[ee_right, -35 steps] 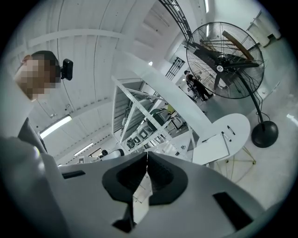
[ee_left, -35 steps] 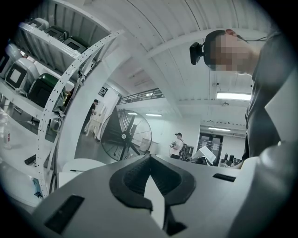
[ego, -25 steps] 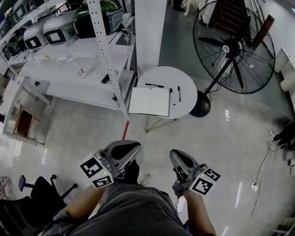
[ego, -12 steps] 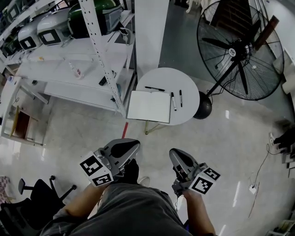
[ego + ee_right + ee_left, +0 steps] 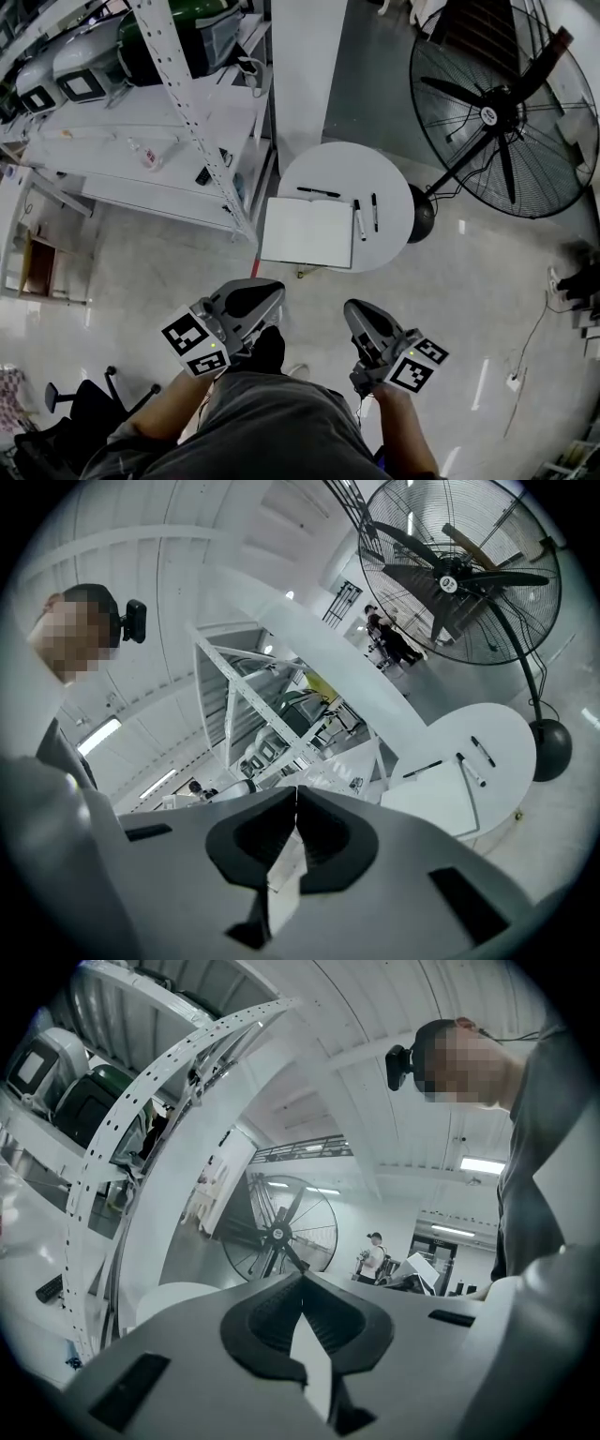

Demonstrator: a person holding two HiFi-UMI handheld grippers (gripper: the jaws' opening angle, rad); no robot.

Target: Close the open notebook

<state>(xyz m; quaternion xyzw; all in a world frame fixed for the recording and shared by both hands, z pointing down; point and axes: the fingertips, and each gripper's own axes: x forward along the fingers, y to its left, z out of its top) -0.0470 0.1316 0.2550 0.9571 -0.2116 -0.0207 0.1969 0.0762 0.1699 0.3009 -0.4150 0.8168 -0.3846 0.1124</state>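
Observation:
An open notebook (image 5: 307, 232) with blank white pages lies on the near left part of a small round white table (image 5: 342, 167); it also shows in the right gripper view (image 5: 436, 804). My left gripper (image 5: 265, 292) and right gripper (image 5: 354, 313) are held close to my body, well short of the table, both pointing toward it. The left gripper (image 5: 302, 1279) has its jaws shut with nothing between them. The right gripper (image 5: 297, 789) is shut and empty too.
Three pens (image 5: 361, 218) lie on the table beside and behind the notebook. A metal shelf rack (image 5: 173, 89) with helmets and boxes stands to the left, a white pillar (image 5: 305, 66) behind the table, and a large floor fan (image 5: 497, 117) to the right. An office chair (image 5: 80, 408) is at the lower left.
The table and notebook have drawn nearer and slid slightly lower in the head view as I walk toward them. Both grippers keep their place before my body, still shut.

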